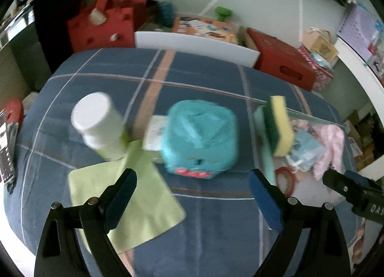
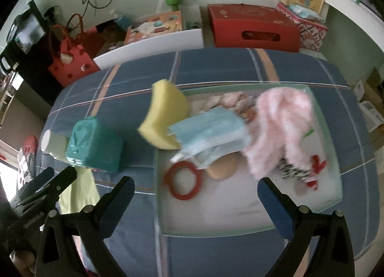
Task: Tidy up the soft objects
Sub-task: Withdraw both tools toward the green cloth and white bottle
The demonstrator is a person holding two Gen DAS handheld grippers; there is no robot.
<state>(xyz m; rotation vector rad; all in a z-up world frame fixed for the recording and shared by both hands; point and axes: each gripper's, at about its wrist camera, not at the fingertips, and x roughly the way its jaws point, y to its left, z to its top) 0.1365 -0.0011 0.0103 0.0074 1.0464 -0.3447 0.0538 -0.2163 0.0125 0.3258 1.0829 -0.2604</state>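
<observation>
Green cloth (image 1: 124, 202) flat, sponge (image 2: 165, 122) yellow, tilted

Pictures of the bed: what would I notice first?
Probably the teal plush cube in the middle of the blue plaid bedspread. To its right a yellow-and-green sponge leans at the edge of a clear tray holding a pink cloth. Left of the cube stands a white-capped bottle.

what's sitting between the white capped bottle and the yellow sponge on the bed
The teal tissue pack lies between the bottle and the sponge, with a light packet tucked behind its left edge. The left wrist view shows this best.
</observation>
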